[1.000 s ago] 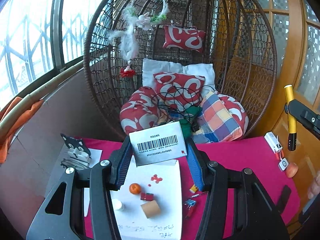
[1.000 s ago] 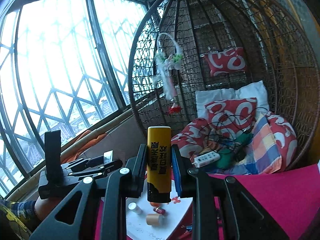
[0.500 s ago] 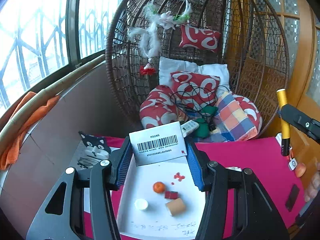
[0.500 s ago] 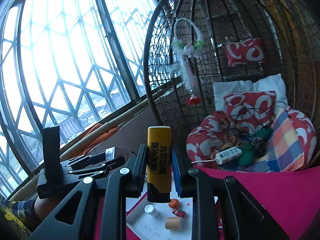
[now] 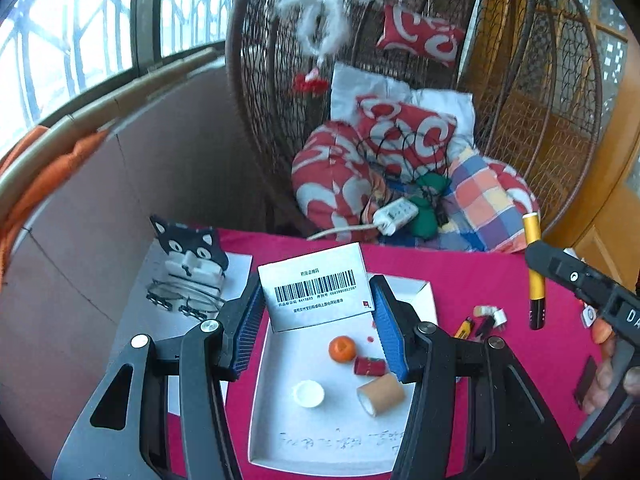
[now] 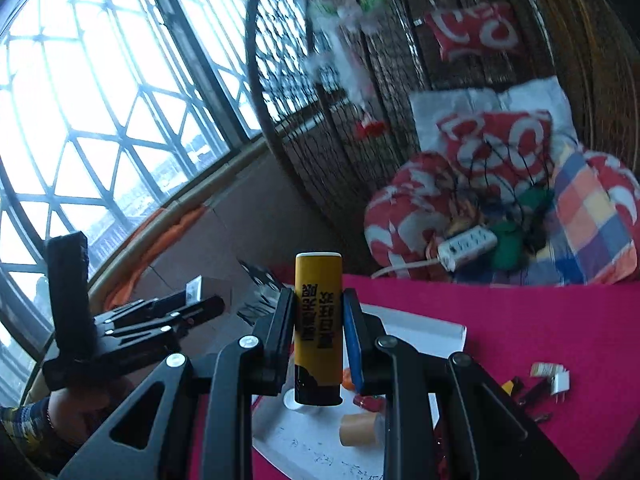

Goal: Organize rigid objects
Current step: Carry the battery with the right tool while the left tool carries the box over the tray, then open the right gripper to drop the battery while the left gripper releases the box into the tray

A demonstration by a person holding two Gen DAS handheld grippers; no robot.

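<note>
My left gripper (image 5: pixel 316 300) is shut on a white box with a barcode label (image 5: pixel 316 286), held above the far end of a white tray (image 5: pixel 280 432). In the tray lie an orange ball (image 5: pixel 342 348), a red cylinder (image 5: pixel 369 366), a white cap (image 5: pixel 308 393) and a tan roll (image 5: pixel 381 394). My right gripper (image 6: pixel 319 324) is shut on an upright yellow and black tube (image 6: pixel 318 328), held above the tray (image 6: pixel 420 330). The tube also shows at the right of the left wrist view (image 5: pixel 534 272).
A pink cloth (image 5: pixel 460 272) covers the table. Small loose items (image 5: pixel 486 318) lie right of the tray. A black cat-shaped holder (image 5: pixel 188 252) with glasses stands at the left. A wicker hanging chair (image 5: pixel 400 120) with cushions and a power strip stands behind the table.
Both grippers have moved forward and lower toward the tray, still holding the box and the tube. The tray and table look closer now.
</note>
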